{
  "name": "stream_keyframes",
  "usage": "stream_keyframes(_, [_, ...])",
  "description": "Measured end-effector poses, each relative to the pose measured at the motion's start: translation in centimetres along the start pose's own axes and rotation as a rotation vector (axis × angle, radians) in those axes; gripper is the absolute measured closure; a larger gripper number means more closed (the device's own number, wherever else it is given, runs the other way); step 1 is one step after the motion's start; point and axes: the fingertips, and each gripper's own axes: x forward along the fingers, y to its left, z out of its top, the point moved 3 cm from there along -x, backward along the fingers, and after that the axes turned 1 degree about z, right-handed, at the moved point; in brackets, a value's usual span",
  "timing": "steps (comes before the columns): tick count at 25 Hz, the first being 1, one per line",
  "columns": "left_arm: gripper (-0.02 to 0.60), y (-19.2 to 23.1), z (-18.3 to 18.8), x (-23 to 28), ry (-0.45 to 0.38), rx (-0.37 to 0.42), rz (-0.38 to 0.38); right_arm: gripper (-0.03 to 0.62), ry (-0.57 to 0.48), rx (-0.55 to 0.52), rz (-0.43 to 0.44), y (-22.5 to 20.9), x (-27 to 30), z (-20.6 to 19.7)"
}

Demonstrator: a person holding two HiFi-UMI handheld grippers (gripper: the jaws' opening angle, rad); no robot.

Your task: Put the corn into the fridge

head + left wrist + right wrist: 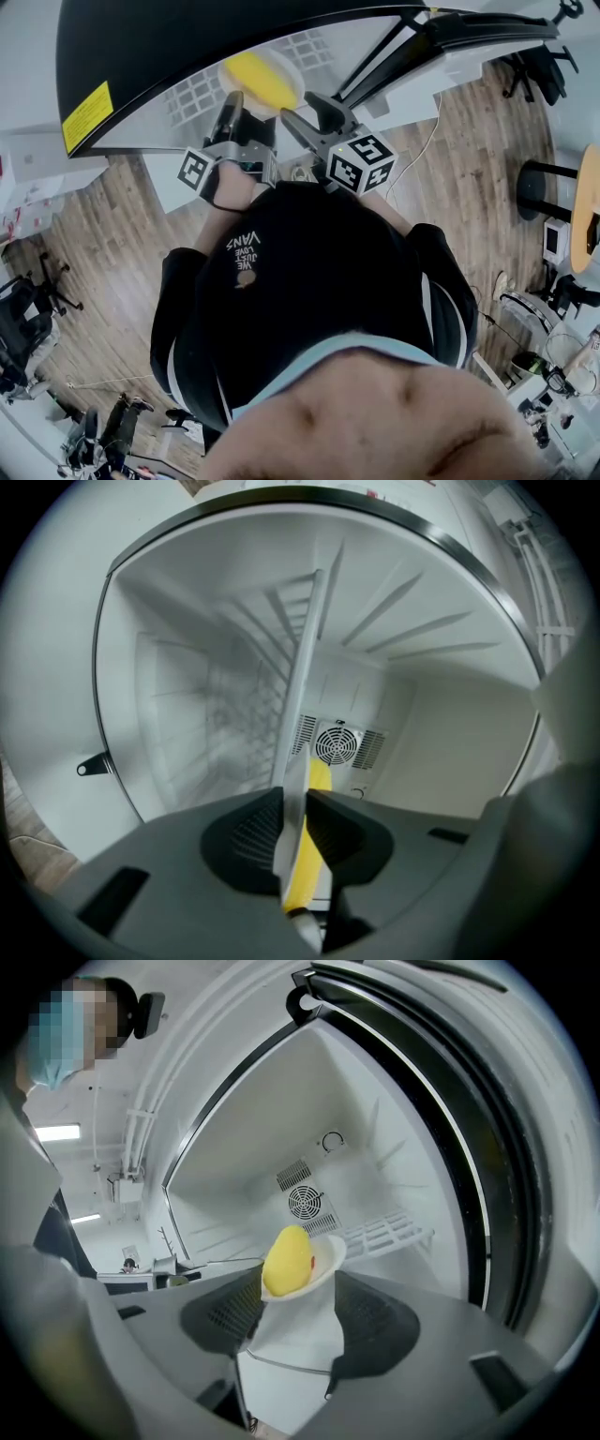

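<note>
Corn (288,1260): a smooth yellow cob lying on a small white plate (326,1252), carried in the air at the mouth of the open fridge (403,1138), not yet set down. Beyond it, on the far back wall, a round fan vent (305,1202); to the right, a white wire shelf (389,1232).

Left tongs (298,829) clenched on the plate's near rim, plate seen edge-on between the pads, yellow cob showing along one face. Right tongs (295,1326) released and spread wide, pressing on nothing. Plate and cob just ahead of them, in line with the gap; left pad near the rim, touching or not hard to say.

Handling, as a judgement: probably light; hard or soft not to be told from here. Round and glossy, so apt to roll or slide off the shallow plate at any tilt. Loose on the plate, not gripped itself. Plate stiff, slick and breakable, held by one edge only, so prone to pivot in the pads.

Best hold: on the rim, pads well over the lip, plate level. If taken directly, across the cob's middle, gently, never at the tapered end. Next step likely: farther in, down onto the shelf, then release.
</note>
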Motion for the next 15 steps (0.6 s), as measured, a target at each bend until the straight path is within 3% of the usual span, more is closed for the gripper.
stream_keyframes(15, [0.517,0.31,0.05,0.01,0.010,-0.031,-0.024,0.359,-0.012,0.031,-0.027,-0.60,0.66,-0.22])
